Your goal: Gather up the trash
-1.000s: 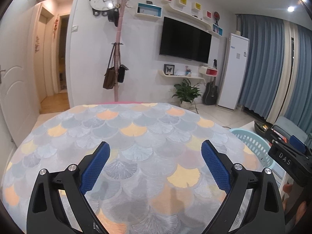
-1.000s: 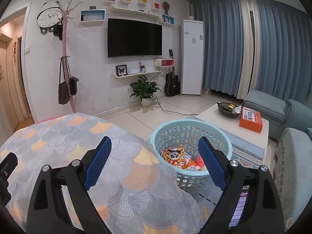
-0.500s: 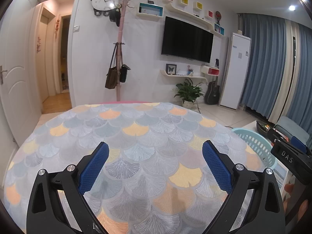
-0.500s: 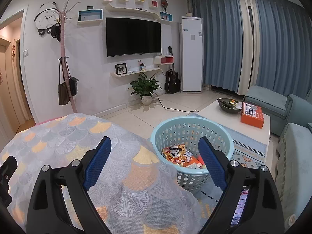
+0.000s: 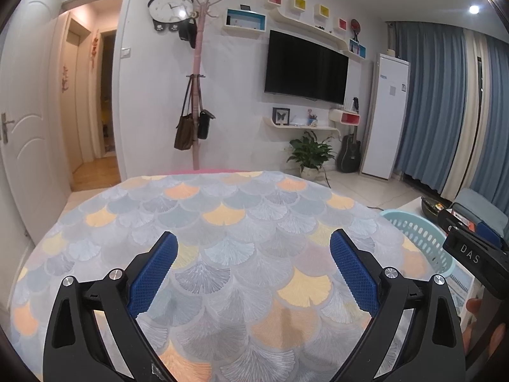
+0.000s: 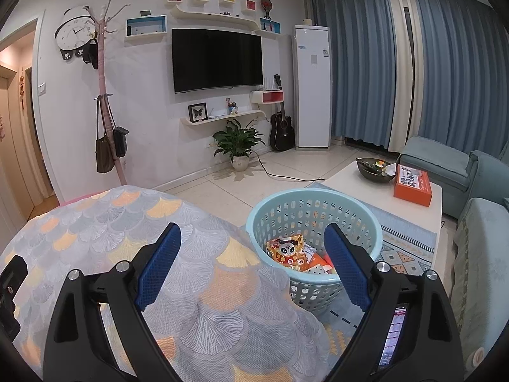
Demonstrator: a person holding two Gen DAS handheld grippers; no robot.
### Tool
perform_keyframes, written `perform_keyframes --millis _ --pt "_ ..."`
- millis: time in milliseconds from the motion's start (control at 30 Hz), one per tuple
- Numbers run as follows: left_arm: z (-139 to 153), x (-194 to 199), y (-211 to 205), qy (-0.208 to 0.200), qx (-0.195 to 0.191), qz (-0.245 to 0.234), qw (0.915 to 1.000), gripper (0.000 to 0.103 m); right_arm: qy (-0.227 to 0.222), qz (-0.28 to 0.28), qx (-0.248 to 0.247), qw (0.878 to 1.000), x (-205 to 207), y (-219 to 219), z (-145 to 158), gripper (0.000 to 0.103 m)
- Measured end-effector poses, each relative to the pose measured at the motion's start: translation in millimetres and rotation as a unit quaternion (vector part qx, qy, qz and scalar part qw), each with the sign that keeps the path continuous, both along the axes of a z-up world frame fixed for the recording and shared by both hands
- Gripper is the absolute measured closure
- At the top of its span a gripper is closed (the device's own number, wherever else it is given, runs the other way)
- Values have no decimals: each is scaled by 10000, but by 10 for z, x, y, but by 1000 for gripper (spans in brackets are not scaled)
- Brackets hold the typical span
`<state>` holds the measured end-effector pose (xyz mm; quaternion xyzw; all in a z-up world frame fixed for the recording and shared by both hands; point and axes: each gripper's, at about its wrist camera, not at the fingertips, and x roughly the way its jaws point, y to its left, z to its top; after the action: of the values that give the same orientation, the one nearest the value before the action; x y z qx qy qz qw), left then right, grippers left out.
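Observation:
A light blue perforated basket (image 6: 315, 200) stands on the floor beside the table. Inside lie snack wrappers, one orange with a panda face (image 6: 288, 251). My right gripper (image 6: 253, 248) is open and empty, held over the table edge next to the basket. My left gripper (image 5: 253, 254) is open and empty above the round table with the fan-pattern cloth (image 5: 222, 216). No trash shows on the cloth. The basket's rim also shows at the right of the left wrist view (image 5: 413, 226), behind the right gripper's body.
A white coffee table (image 6: 350, 178) with a dark bowl (image 6: 373, 167) and an orange box (image 6: 412, 184) stands beyond the basket. Sofas (image 6: 477, 175) are at the right. A coat rack (image 5: 197, 95), TV, plant and guitar line the far wall.
Both views have shifted slightly, the cameras tilting a little. Both grippers stay open and empty. The basket's contents have not changed.

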<state>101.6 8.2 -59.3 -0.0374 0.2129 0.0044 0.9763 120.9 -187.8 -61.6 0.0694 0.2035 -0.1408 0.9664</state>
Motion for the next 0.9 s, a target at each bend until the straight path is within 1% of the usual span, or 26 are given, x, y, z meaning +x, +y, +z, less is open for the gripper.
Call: perform_keyframes --millis 133,900 --pt "-3 5 -1 18 8 10 10000 8 -2 0 -2 10000 -5 -4 1 16" --pt "-14 -8 -25 61 34 60 10000 7 6 -16 9 10000 0 1 -9 16"
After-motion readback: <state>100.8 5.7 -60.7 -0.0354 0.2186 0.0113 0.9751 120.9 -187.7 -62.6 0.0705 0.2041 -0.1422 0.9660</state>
